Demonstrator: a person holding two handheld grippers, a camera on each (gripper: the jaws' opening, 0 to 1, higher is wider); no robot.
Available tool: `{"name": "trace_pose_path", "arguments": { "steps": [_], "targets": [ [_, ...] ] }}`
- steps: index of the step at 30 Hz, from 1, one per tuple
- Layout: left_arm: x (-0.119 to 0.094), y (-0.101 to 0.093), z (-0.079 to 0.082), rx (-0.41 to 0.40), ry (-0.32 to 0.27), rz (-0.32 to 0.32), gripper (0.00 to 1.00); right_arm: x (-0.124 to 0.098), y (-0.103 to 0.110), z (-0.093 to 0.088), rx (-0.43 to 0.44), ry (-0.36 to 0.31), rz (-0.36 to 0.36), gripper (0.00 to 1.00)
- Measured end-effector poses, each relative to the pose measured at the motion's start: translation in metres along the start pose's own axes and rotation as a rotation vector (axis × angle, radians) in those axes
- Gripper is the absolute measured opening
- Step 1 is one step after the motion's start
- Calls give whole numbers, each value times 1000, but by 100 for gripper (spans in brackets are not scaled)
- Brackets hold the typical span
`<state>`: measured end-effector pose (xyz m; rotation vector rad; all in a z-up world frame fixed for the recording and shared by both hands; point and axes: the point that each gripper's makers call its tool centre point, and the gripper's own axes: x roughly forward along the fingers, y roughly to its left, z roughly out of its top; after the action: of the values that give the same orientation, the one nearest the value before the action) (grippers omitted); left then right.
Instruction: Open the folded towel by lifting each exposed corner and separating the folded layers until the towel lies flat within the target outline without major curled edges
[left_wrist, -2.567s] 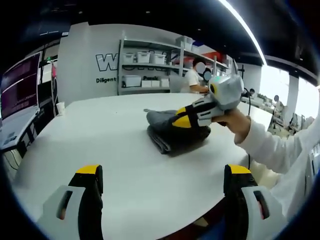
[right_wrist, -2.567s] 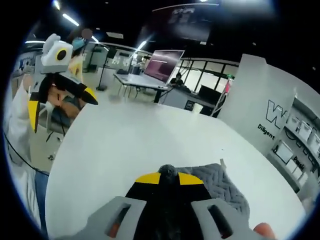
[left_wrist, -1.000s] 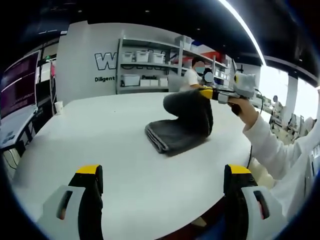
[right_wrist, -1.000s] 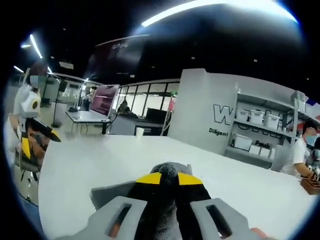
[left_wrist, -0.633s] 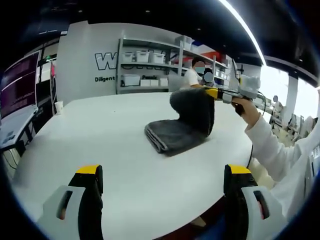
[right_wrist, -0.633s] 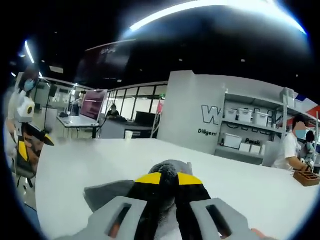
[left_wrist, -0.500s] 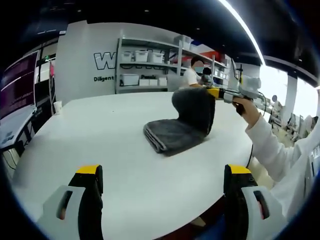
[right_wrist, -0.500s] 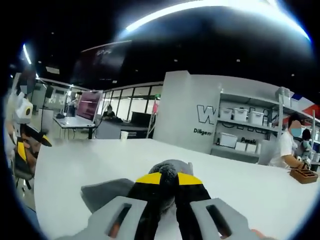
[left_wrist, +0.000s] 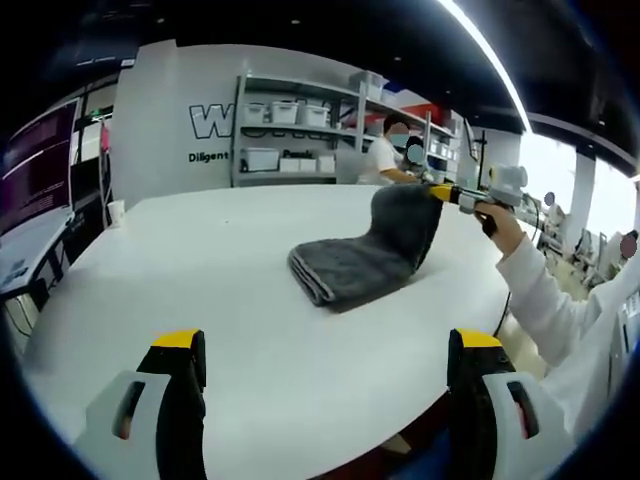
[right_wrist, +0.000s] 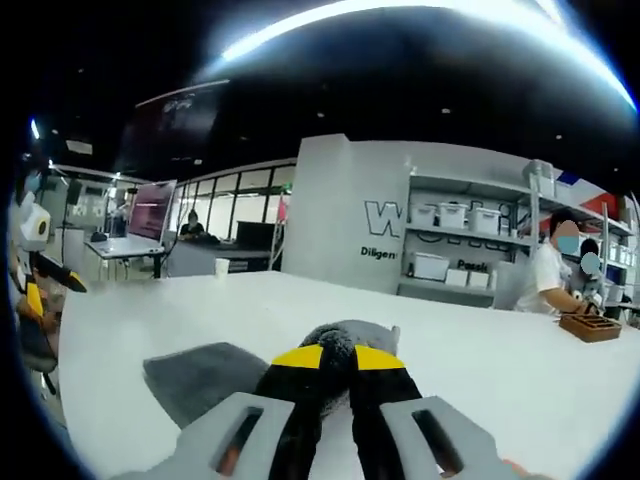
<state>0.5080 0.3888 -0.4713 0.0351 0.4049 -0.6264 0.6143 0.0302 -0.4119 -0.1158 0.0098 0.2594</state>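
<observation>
The grey towel (left_wrist: 360, 262) lies on the white desk (left_wrist: 220, 300), most of it resting there as a folded stack, while one corner is held up and out to the side, so that the top layer rises in a slope from the stack to the right tool (left_wrist: 447, 193). Held this way, the lifted layer peels away from the folds beneath instead of dragging the whole bundle along, which looks like the first unfolding step, with the rest of the towel yet to be spread. In the right gripper view the right tool (right_wrist: 335, 357) has its yellow-tipped jaws pressed together on a bunched edge of the towel (right_wrist: 200, 375), the cloth bulging just past the tips. The left tool (left_wrist: 325, 355) hangs low over the near edge of the desk, well apart from the towel, its jaws spread wide and gripping nothing, probably waiting to pin the stack or take another corner.
</observation>
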Motion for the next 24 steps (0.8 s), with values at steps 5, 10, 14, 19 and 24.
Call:
{"name": "trace_pose_path", "arguments": {
  "steps": [5,10,14,19,24],
  "targets": [
    [2,-1,-1,-3,4,-4,100,-7,-10,-16,19,36,-26,3],
    [3,-3,-1,-2,6,-9,100,-14,-19,-34,30,90,-44,3],
    [4,-5,-1,0,8,-14,100,-19,-27,-47,36,133,-64,4],
    [6,-6,-2,0,15,-19,100,-26,-35,-67,47,198,-76,4],
    [8,-9,-3,1,19,-28,100,-34,-40,-84,71,243,-89,4]
  ]
}}
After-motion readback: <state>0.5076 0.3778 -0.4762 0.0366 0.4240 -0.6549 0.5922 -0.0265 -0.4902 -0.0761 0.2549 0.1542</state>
